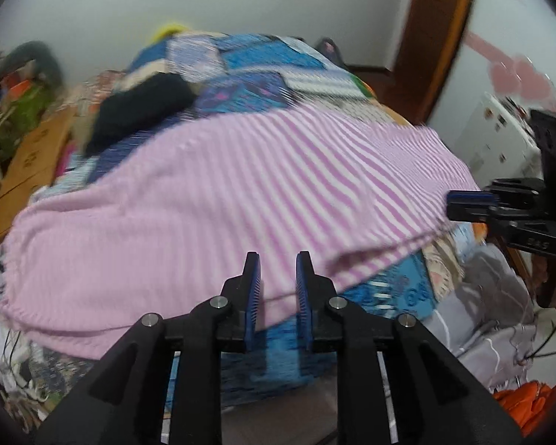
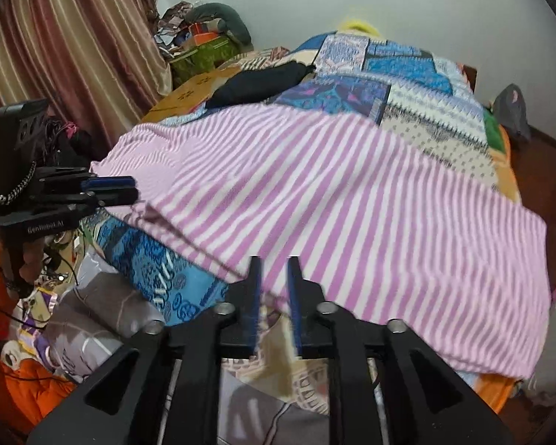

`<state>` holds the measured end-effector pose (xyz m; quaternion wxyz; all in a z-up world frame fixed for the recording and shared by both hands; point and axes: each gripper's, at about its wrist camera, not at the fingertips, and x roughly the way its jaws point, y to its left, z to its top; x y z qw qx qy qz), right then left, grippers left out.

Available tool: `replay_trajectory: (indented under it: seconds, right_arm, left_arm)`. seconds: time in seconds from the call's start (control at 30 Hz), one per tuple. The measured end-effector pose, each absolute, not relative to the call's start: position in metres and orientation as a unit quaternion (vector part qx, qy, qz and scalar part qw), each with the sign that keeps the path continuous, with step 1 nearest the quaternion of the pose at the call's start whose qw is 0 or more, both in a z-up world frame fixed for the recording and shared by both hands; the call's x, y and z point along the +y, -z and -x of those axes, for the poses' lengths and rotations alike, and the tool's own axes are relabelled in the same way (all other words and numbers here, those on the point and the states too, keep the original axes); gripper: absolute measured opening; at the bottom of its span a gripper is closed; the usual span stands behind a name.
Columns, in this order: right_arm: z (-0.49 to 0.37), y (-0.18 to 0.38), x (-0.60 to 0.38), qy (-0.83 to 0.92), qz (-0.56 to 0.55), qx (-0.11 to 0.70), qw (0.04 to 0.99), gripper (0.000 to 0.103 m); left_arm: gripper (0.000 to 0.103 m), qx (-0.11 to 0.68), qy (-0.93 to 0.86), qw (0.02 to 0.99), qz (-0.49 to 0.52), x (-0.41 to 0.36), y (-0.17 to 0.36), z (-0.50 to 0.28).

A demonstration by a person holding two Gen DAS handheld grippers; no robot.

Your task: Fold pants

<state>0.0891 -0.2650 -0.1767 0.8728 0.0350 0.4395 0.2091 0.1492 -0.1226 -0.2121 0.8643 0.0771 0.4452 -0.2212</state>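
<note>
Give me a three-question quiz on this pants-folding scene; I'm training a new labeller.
1. True or false: the left gripper is clamped on the striped pants.
2. What lies under the pants? A) patchwork bedspread B) bare floor
3. Which dark item lies beyond the pants on the bed?

Key:
1. False; its jaws stand apart, empty.
2. A, the patchwork bedspread.
3. The black garment.

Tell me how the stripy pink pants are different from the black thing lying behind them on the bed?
The striped pants are pink and white; the black bundle is plain dark. The pants lie spread out wide and flat, while the black bundle sits bunched up and takes far less room. The pants lie near the bed's front edge; the bundle lies farther back. Both rest on the patchwork bedspread.
</note>
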Motion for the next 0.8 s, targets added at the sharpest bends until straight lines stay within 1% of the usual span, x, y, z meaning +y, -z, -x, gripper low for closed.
replay_trajectory:
  seconds: [0.03, 0.07, 0.1, 0.13, 0.17, 0.2, 0.23, 0.3, 0.43, 0.57, 0.67, 0.8]
  right_arm:
    - [-0.091, 0.172, -0.265, -0.206, -0.03, 0.435, 0.876, 0.03]
    - [-0.093, 0.167, -0.264, -0.203, -0.022, 0.427, 0.881, 0.035]
    - [-0.096, 0.163, -0.262, -0.203, -0.017, 0.422, 0.883, 0.036]
    - [-0.102, 0.158, -0.259, -0.203, -0.012, 0.417, 0.886, 0.036]
    - [-0.106, 0.154, -0.258, -0.206, -0.009, 0.415, 0.886, 0.036]
    - [-0.114, 0.15, -0.253, -0.21, -0.007, 0.412, 0.887, 0.037]
    - [-0.12, 0.147, -0.249, -0.212, -0.005, 0.409, 0.888, 0.038]
    - [-0.135, 0.141, -0.237, -0.217, 0.006, 0.401, 0.89, 0.049]
    - [-0.167, 0.132, -0.201, -0.236, 0.041, 0.386, 0.891, 0.05]
    - [-0.206, 0.133, -0.163, -0.264, 0.052, 0.387, 0.882, 0.05]
    - [-0.239, 0.141, -0.134, -0.282, 0.065, 0.393, 0.873, 0.05]
    - [-0.286, 0.159, -0.101, -0.306, 0.084, 0.409, 0.856, 0.05]
  left_arm:
    - [0.023, 0.44, 0.213, 0.869, -0.068, -0.112, 0.207, -0.15]
    - [0.031, 0.435, 0.203, 0.875, -0.057, -0.1, 0.202, -0.151]
    - [0.041, 0.428, 0.189, 0.883, -0.047, -0.086, 0.197, -0.153]
    - [0.046, 0.418, 0.172, 0.891, -0.038, -0.071, 0.191, -0.154]
    - [0.054, 0.411, 0.157, 0.897, -0.033, -0.059, 0.188, -0.156]
    - [0.058, 0.403, 0.137, 0.905, -0.027, -0.043, 0.184, -0.158]
    - [0.059, 0.396, 0.118, 0.91, -0.02, -0.027, 0.181, -0.162]
    - [0.06, 0.392, 0.086, 0.916, -0.007, 0.005, 0.178, -0.17]
    - [0.063, 0.397, 0.016, 0.918, 0.01, 0.07, 0.182, -0.195]
    - [0.063, 0.425, -0.034, 0.905, 0.016, 0.132, 0.202, -0.229]
    - [0.063, 0.449, -0.051, 0.892, 0.032, 0.166, 0.221, -0.259]
    - [0.063, 0.469, -0.051, 0.88, 0.052, 0.193, 0.243, -0.29]
